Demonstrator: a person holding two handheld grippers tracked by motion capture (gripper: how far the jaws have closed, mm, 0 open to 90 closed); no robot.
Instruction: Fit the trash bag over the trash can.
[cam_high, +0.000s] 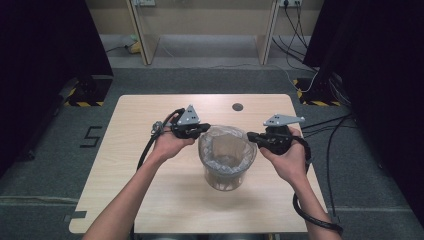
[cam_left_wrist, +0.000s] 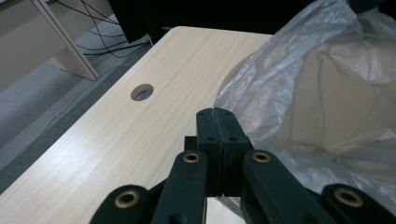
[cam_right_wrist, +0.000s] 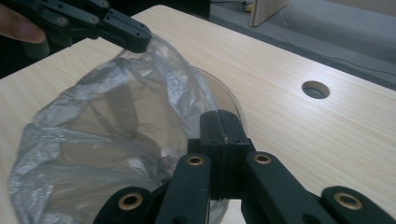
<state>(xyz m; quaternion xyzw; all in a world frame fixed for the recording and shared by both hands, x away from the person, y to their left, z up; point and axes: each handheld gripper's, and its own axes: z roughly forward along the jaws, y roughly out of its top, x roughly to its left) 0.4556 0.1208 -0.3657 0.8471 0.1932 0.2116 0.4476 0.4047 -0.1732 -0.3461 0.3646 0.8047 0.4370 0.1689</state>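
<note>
With both jaws pinching the plastic bag (cam_high: 227, 150), the left gripper (cam_high: 204, 128) and right gripper (cam_high: 251, 136) should pull its rim evenly outward over the bin (cam_high: 226, 180)

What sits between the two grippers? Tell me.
In the high view, a clear bin lined with a plastic bag stands between the left gripper and the right gripper, each at the bag's rim.

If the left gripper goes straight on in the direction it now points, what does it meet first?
Probably the plastic bag lining the bin. The left gripper, jaws shut, points at the bag's rim just ahead; in the high view it points toward the right gripper across the bin. Depth is unclear; it may already touch.
</note>
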